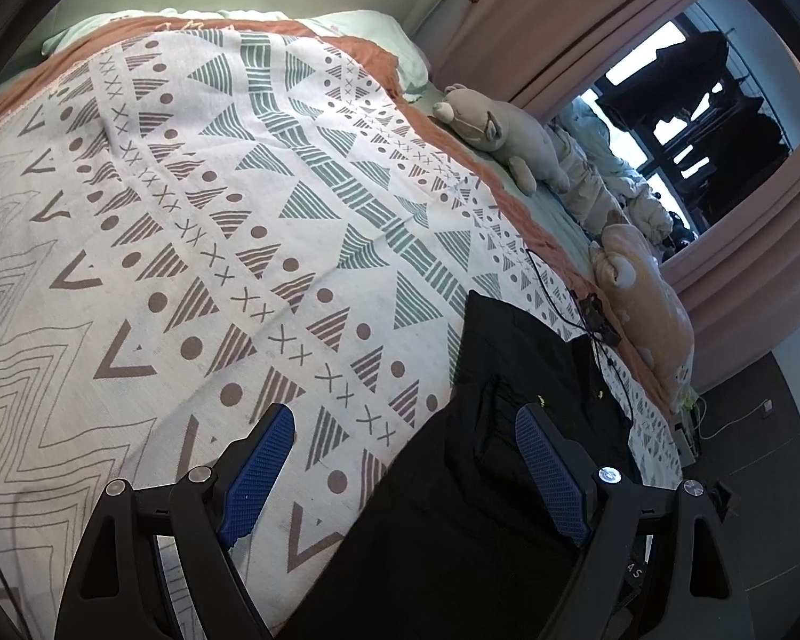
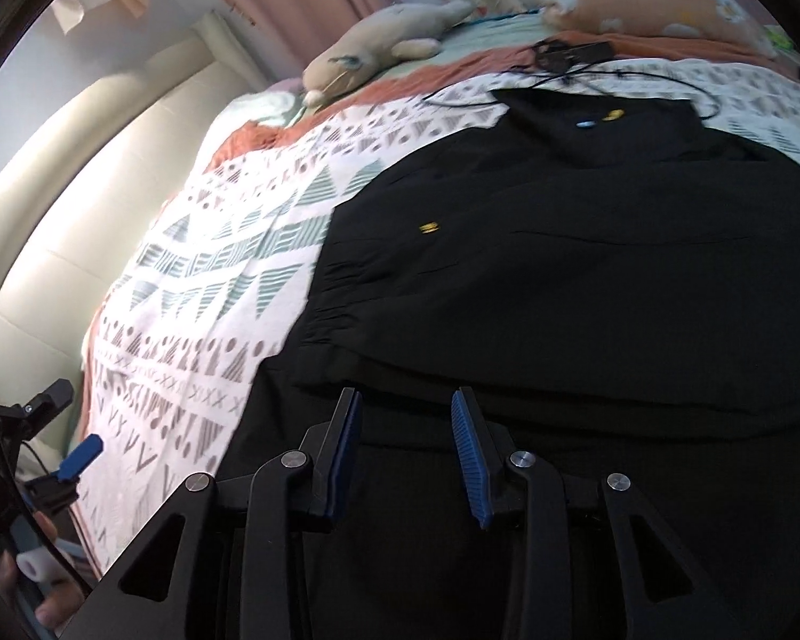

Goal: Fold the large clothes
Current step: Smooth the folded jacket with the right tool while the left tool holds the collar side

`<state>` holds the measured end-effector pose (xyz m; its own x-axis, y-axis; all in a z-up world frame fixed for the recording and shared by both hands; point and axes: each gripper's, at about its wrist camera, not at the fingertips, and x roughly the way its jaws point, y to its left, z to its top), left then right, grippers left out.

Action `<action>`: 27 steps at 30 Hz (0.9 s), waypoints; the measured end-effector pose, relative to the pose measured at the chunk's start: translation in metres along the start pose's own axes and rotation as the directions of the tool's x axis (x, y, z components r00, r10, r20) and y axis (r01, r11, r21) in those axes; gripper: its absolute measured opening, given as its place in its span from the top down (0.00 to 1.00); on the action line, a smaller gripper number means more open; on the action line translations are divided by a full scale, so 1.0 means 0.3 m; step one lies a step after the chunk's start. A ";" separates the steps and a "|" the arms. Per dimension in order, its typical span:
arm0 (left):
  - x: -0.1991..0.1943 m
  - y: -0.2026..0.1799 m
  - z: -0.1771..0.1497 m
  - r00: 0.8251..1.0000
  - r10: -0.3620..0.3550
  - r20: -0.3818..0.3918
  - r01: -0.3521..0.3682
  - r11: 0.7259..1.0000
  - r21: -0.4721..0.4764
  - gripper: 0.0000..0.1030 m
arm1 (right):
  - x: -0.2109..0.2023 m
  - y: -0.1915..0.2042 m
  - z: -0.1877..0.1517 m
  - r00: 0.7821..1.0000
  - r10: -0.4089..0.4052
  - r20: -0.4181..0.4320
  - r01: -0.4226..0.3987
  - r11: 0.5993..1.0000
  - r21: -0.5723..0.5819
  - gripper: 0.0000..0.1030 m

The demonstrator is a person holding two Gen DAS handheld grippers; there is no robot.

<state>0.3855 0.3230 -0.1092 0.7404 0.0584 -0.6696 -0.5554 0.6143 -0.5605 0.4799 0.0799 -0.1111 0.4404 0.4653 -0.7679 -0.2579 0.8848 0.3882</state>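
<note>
A large black garment (image 2: 560, 277) with small yellow marks lies spread on the patterned bedspread (image 2: 197, 277). In the left wrist view the garment (image 1: 480, 480) fills the lower right. My left gripper (image 1: 405, 426) is open and empty, its fingers straddling the garment's left edge above the bedspread (image 1: 186, 213). My right gripper (image 2: 405, 410) is open and empty, hovering over the garment's near edge. The left gripper also shows at the far left of the right wrist view (image 2: 80, 453).
Two plush toys (image 1: 506, 133) (image 1: 645, 288) and a black cable with a small device (image 1: 597, 320) lie along the bed's far side. Pink curtains (image 1: 586, 16) and a window stand beyond. A padded headboard (image 2: 53, 202) borders the bed.
</note>
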 end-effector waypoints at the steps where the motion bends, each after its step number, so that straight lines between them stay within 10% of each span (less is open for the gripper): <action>1: -0.003 -0.013 -0.008 1.000 0.003 -0.003 -0.003 1.000 0.011 0.17 | -0.028 -0.029 -0.010 1.000 -0.016 0.010 0.016 1.000 0.013 0.65; 9: -0.031 -0.154 -0.091 0.999 0.039 0.008 -0.040 0.993 0.114 0.17 | -0.256 -0.245 -0.070 0.988 -0.124 0.091 0.113 0.987 0.112 0.61; 16: -0.069 -0.277 -0.204 0.999 0.021 0.024 -0.026 0.974 0.225 0.11 | -0.407 -0.356 -0.182 0.983 -0.107 0.148 0.078 0.980 0.184 0.14; 27: -0.186 -0.166 -0.457 0.997 0.068 0.048 -0.079 0.948 0.310 0.00 | -0.567 -0.454 -0.405 0.976 -0.142 0.167 0.091 0.955 0.281 0.13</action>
<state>0.3201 0.1812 -0.1107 0.7186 0.1378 -0.6816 -0.4677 0.8211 -0.3271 0.3357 -0.1230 -0.0953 0.6099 0.3325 -0.7194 0.0353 0.8955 0.4437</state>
